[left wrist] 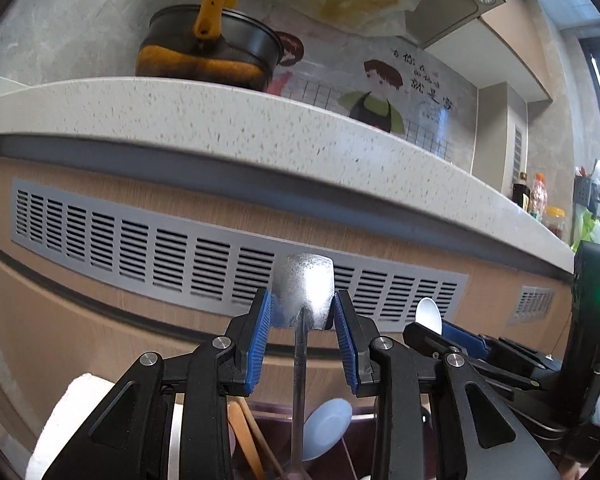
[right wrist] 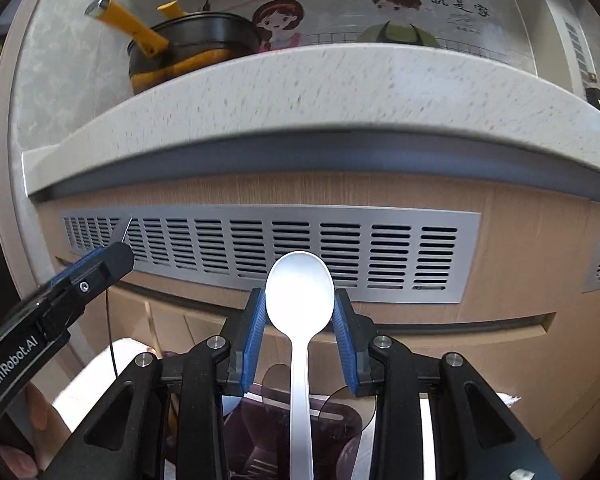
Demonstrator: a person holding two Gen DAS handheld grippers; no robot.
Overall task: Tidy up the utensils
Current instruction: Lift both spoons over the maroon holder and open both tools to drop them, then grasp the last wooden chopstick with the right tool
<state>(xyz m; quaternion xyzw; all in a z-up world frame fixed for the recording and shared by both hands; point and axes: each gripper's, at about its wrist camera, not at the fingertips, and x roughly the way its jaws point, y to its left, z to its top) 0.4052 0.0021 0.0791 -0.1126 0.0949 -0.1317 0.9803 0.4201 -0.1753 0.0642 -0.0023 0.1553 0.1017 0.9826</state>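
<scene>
L gripper (left wrist: 302, 312) fingers clamp metal spatula (left wrist: 303, 288) head; R gripper (right wrist: 300, 312) fingers clamp white spoon (right wrist: 299, 292) bowl, both upright.

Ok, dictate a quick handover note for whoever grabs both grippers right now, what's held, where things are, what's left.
Left gripper: shut on a metal spatula, blade up, handle hanging down.
Right gripper: shut on a white spoon, bowl up.
Both are raised in front of the cabinet vent, above a dark utensil tray that holds a pale blue spoon and wooden utensils.
Done: both picked up.
Left: place each one.
</scene>
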